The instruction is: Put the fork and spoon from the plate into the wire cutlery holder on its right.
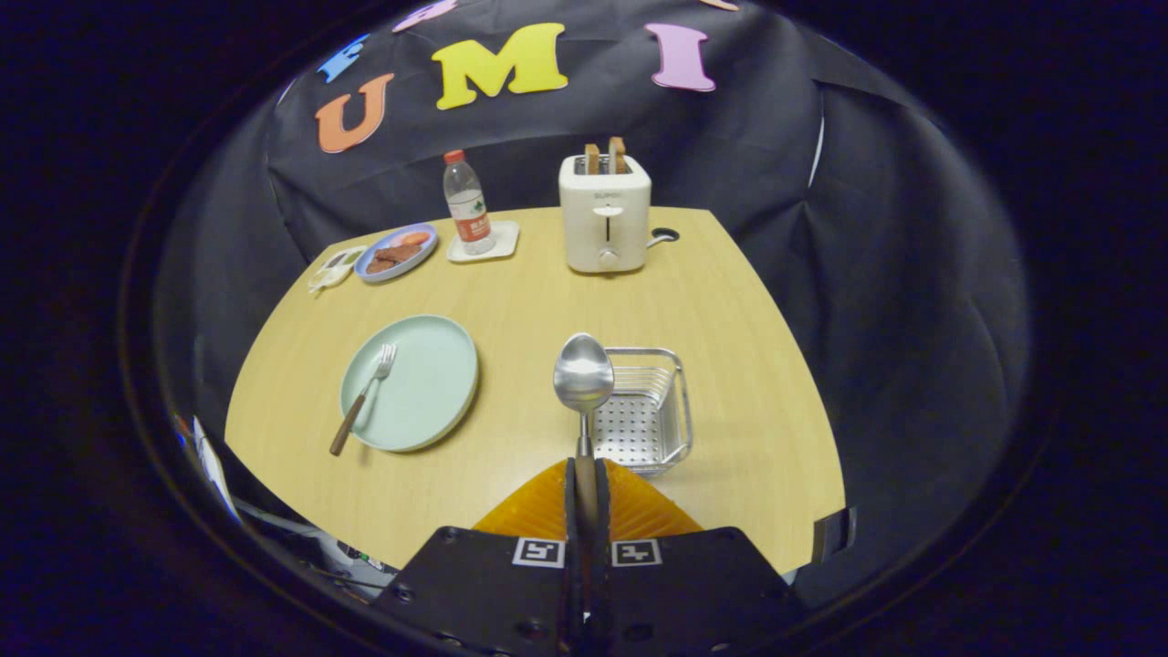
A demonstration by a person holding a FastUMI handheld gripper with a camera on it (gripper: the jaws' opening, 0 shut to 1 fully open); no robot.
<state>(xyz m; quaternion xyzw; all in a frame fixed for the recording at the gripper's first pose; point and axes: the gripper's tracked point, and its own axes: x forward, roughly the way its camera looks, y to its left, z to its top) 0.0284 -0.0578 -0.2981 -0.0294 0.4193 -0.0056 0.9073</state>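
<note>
Gripper view has the claw (585,484) up over the near side of a light wooden table (730,301), with both fingers (547,511) pressed together on the brown handle of a spoon (584,379). So it's pinching the spoon, no gap to speak of. The spoon sticks straight out ahead of the fingers, shiny bowl at the far end, facing the camera.

Just ahead and a bit to the right of the fingers sits the wire cutlery holder (650,411), a small metal basket with a perforated floor and wire sides. The spoon bowl overlaps the holder's left rim in this view, though I can't tell whether it's actually touching it or floating above.

Off to the left of the fingers is a pale green plate (424,388). The fork (363,398) lies on it, tines toward the middle, wooden handle poking out over the plate's near-left rim.

Way beyond the fingers there's a cream toaster (605,212) with two slices of toast sticking up, a water bottle (467,203) with a red cap standing on a little white tray, and a blue plate of food (395,253) left of that.
</note>
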